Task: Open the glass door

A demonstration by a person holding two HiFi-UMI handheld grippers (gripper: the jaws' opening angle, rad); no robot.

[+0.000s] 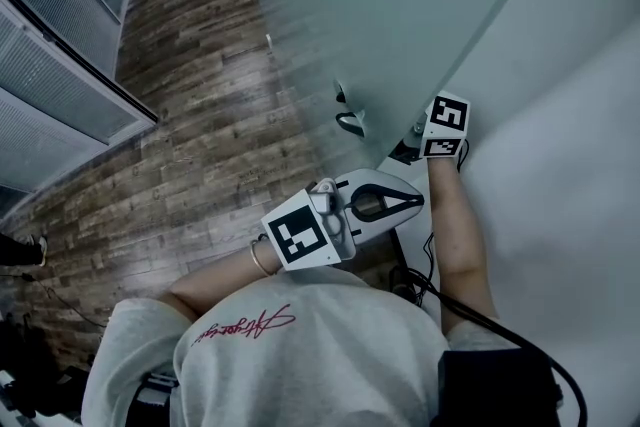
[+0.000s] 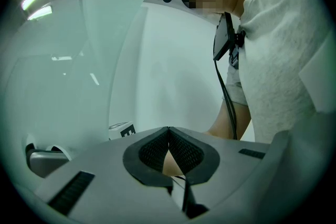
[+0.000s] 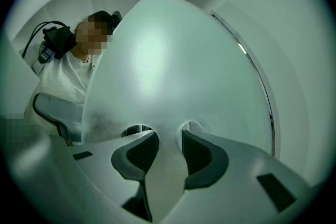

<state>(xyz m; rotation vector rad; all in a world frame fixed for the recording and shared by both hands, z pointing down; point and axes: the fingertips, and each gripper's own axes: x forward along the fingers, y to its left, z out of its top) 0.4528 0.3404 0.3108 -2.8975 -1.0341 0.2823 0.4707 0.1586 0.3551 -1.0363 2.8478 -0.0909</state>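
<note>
The frosted glass door (image 1: 400, 5) stands swung out over the wooden floor, with a metal handle (image 1: 350, 120) low on its face. My right gripper (image 1: 408, 147) is at the door's free edge, below its marker cube (image 1: 446, 123). In the right gripper view the door's edge (image 3: 157, 76) runs between the two pads (image 3: 143, 150), which close on both sides of the glass; the gripper (image 3: 168, 136) is shut on it. My left gripper (image 1: 418, 200) hangs in front of my chest, shut with nothing in it; its tips (image 2: 168, 129) meet.
A white wall (image 1: 560, 165) rises close on the right. The wooden floor (image 1: 200, 145) stretches to the left, up to a glass partition with blinds (image 1: 50, 105). A black cable (image 1: 500, 325) trails along my right arm. A person's foot (image 1: 22, 250) shows at the far left.
</note>
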